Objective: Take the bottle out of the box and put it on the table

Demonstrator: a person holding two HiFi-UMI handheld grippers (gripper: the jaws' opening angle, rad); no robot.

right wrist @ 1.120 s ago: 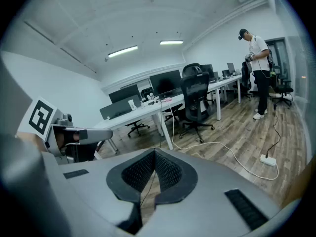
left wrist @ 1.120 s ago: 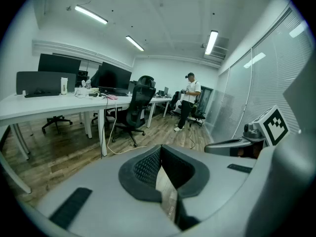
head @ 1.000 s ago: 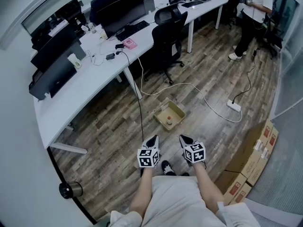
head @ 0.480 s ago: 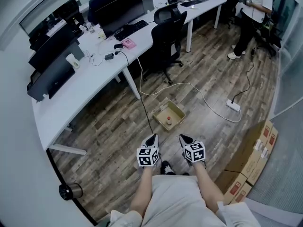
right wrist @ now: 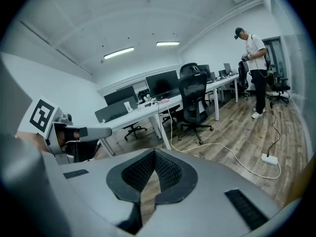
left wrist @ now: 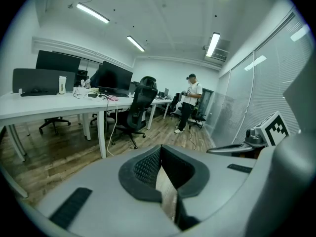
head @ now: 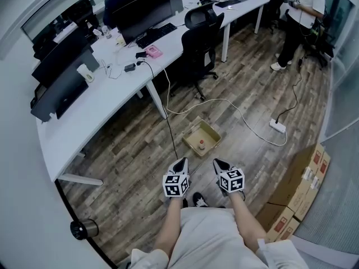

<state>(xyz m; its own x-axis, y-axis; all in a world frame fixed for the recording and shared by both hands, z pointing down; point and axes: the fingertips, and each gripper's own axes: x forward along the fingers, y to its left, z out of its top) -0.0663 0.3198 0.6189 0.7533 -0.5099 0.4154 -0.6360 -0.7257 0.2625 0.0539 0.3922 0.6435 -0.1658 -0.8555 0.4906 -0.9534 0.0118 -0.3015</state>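
- Bottle (head: 201, 145): small and upright inside the open cardboard box (head: 208, 130), toward the box's 6 o'clock corner. Nothing touches it.
- Cardboard box: on the wood floor (head: 129, 150), turned corner-on, at 12 o'clock from the two grippers and well apart from them. A black cable (head: 166, 129) runs past its 9 o'clock side, and a white cable (head: 238, 110) loops by at 1 o'clock.
- Left gripper (head: 180, 165): clenched. In the left gripper view its pads meet at the tips with nothing between them. It is held low in front of the person and points toward 12 o'clock.
- Right gripper (head: 220, 165): also closed tip to tip and empty in its own view. It sits near the left one at its 3 o'clock, and the two do not touch.
- White desk (head: 106, 102): long, sweeping from 9 o'clock round to 1 o'clock of the box. It carries dark monitors (head: 67, 66), a keyboard (head: 157, 35) and a pink item (head: 153, 51).
- Black office chair (head: 199, 43): at 12 o'clock beyond the box, drawn up to the desk.
- Power strip (head: 276, 125): on the floor at 3 o'clock of the box, at the end of the white cable.
- Cartons (head: 297, 186): stacked at 4 o'clock of the box.
- Standing person (head: 300, 15): at 1 o'clock on the far side of the room, in a white top and dark trousers.
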